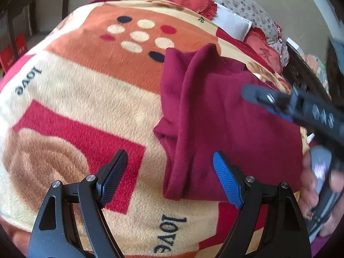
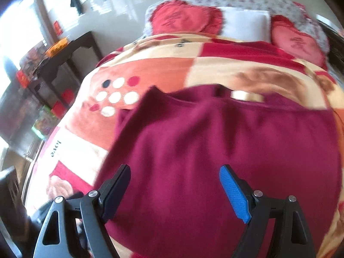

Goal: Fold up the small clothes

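A maroon top (image 1: 225,116) lies on the patterned fleece blanket (image 1: 86,99) spread over the bed, one side folded over in a long ridge. The left gripper (image 1: 169,172) hangs above its near left edge, jaws wide, nothing between them. Only the left view catches the right gripper (image 1: 279,105) from outside, blurred, over the cloth. The right view shows its own jaws (image 2: 175,185) wide above the cloth, plus a dark side table (image 2: 71,49) and red heart cushions (image 2: 185,17).

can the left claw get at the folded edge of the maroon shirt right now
Probably yes. The left claw is open and empty, the maroon shirt has its folded edge just ahead, and nothing lies between; the right claw hovers farther back.
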The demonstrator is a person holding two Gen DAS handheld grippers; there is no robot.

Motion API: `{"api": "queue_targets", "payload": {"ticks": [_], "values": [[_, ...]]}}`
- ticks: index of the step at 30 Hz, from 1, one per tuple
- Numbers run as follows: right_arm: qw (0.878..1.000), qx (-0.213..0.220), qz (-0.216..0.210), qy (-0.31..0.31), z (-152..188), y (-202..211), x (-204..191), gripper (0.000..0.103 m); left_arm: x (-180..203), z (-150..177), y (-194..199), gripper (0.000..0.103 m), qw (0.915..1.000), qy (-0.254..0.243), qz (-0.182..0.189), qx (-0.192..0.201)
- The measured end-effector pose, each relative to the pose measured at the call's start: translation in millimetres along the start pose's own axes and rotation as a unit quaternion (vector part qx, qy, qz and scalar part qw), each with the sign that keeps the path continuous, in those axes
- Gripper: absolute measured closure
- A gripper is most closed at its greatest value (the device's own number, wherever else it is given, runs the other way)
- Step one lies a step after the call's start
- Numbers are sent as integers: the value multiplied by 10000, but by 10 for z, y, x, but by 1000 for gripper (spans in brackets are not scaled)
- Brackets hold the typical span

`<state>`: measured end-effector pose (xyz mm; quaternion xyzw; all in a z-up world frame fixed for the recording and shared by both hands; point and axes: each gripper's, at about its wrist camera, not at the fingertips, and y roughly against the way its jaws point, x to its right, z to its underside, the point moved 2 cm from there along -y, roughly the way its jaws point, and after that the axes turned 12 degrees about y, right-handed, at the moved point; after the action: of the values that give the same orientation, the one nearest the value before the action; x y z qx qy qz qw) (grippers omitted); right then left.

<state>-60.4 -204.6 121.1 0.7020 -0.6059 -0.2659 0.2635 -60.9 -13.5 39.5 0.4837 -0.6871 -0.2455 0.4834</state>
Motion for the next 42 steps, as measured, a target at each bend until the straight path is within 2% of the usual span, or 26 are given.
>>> {"api": "queue_targets", "payload": {"ticks": [3, 6, 12, 16, 18, 20, 21, 23, 24, 26, 28, 29, 34, 39, 42], "values": [[9993, -189, -146, 279, -220, -253, -174, 20, -31, 6, -34, 21, 10000, 48, 34, -54], [9978, -445, -106, 482, -389, -532, -306, 20, -66, 3, -72, 21, 9998, 123, 118, -104], [9902, -829, 215, 1101, -631, -972, -579, 20, -107, -10, -103, 21, 9995, 176, 261, -96], [9839, -1109, 561, 1287, -639, -1207, -644, 19, -93, -45, -119, 21, 9993, 167, 325, -108], [9838, -1009, 676, 1318, -619, -1223, -636, 26, -92, -65, -130, 21, 9991, 174, 367, -120], [9846, -874, 700, 1340, -603, -1167, -597, 47, -89, -84, -138, 21, 9989, 198, 399, -127], [9866, -792, 604, 1292, -602, -1112, -551, 53, -83, -89, -139, 21, 9988, 207, 422, -121], [9921, -654, 201, 1048, -611, -983, -423, 82, -42, -91, -144, 21, 9981, 202, 574, -138], [9947, -556, -68, 862, -617, -898, -345, 83, -13, -85, -151, 24, 9973, 182, 687, -185], [9967, -378, -315, 640, -618, -758, -222, 87, 53, -76, -159, 55, 9941, 151, 996, -394], [9973, -185, -547, 450, -586, -612, -109, 88, 139, -63, -120, 60, 9932, 73, 1059, -474], [9974, -105, -604, 377, -570, -535, -52, 89, 185, -56, -72, 66, 9936, -33, 1049, -411], [9973, 224, -677, 180, -550, -192, 148, 90, 505, -60, 216, 78, 9911, -506, 1194, -302], [9965, 510, -662, -105, -494, 195, 484, 90, 941, -5, 435, 78, 9843, -1011, 1424, -273], [9956, 667, -586, -284, -398, 438, 780, 90, 1308, 109, 488, 80, 9768, -1389, 1592, -344]]}}
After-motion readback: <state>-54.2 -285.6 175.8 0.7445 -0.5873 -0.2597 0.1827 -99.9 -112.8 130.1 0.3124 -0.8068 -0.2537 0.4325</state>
